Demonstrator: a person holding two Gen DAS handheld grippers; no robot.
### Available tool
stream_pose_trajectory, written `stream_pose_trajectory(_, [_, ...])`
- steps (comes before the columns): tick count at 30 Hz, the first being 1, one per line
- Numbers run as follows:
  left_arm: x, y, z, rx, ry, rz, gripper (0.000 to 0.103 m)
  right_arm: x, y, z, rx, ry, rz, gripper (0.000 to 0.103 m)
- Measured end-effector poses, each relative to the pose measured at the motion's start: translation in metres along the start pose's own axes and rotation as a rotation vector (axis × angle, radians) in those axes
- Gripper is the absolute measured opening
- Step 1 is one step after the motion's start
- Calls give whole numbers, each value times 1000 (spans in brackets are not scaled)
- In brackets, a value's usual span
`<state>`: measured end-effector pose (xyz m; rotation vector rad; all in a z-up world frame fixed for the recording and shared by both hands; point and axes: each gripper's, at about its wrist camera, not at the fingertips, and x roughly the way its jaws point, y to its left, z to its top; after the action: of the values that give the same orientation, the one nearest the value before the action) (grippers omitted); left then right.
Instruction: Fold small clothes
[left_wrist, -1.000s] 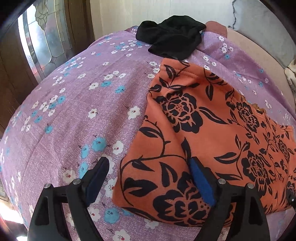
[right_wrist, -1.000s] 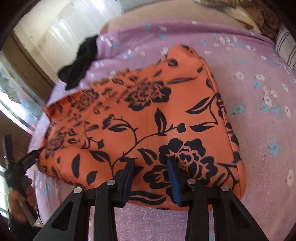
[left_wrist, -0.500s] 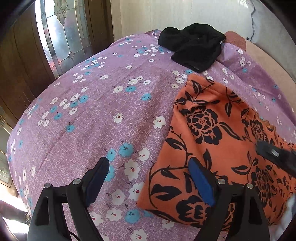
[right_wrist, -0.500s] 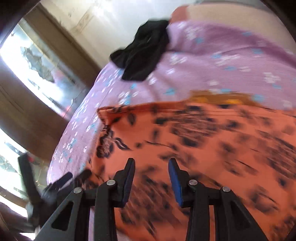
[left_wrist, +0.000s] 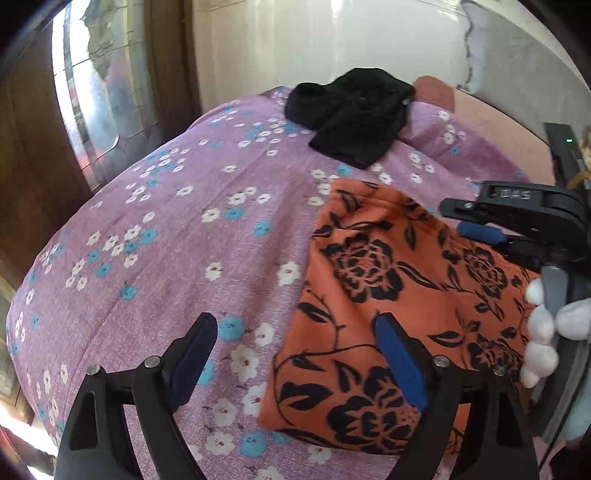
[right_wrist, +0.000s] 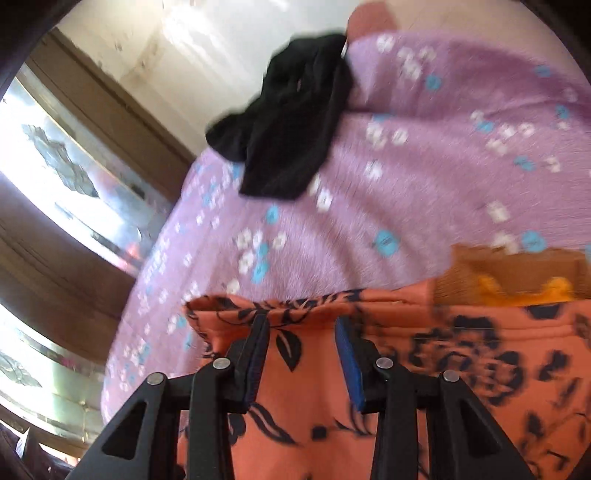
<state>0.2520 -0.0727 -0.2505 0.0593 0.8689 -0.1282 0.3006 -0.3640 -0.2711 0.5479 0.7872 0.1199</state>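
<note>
While the left gripper (left_wrist: 295, 354) is held wide apart low over the bed, nothing is caught between its jaws: one finger sits above the purple floral sheet (left_wrist: 155, 229), the other above the near left edge of the orange floral garment (left_wrist: 388, 295). The right gripper (right_wrist: 301, 343) is seen part-spread over the garment's far edge, its pads (right_wrist: 347, 354) straddling the hem; whether cloth is actually pinched cannot be told. From the left wrist view the same gripper (left_wrist: 476, 221) is seen reaching in from the right, carried by a white-gloved hand (left_wrist: 543, 332) at the garment's right side, tilted downward. The garment is laid flat on the right half of the bed, its left edge running straight. Plenty of bare sheet is left open to its left. A crumpled black garment (left_wrist: 354, 114) is parked at the bed's far edge, well apart from the orange one.
</note>
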Motion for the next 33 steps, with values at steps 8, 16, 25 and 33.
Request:
stream_pose_trajectory(8, [25,-18,-20,90,107,-15,88,-116,-76,-59,37,-53,-170,41])
stream_pose_trajectory(16, [-35,-5,-54,62,38,11,88,-175,-168,-140,73,-73,-225,40])
stream_pose_trajectory(25, [-116,-16,-78,81,47,36,88,-202,-131,-144,-14,-189,-275,40])
stream_pose_trajectory(33, [-161,-47,-90,164,22,15,88,-194,-143,-158,-43,-71,-296,54])
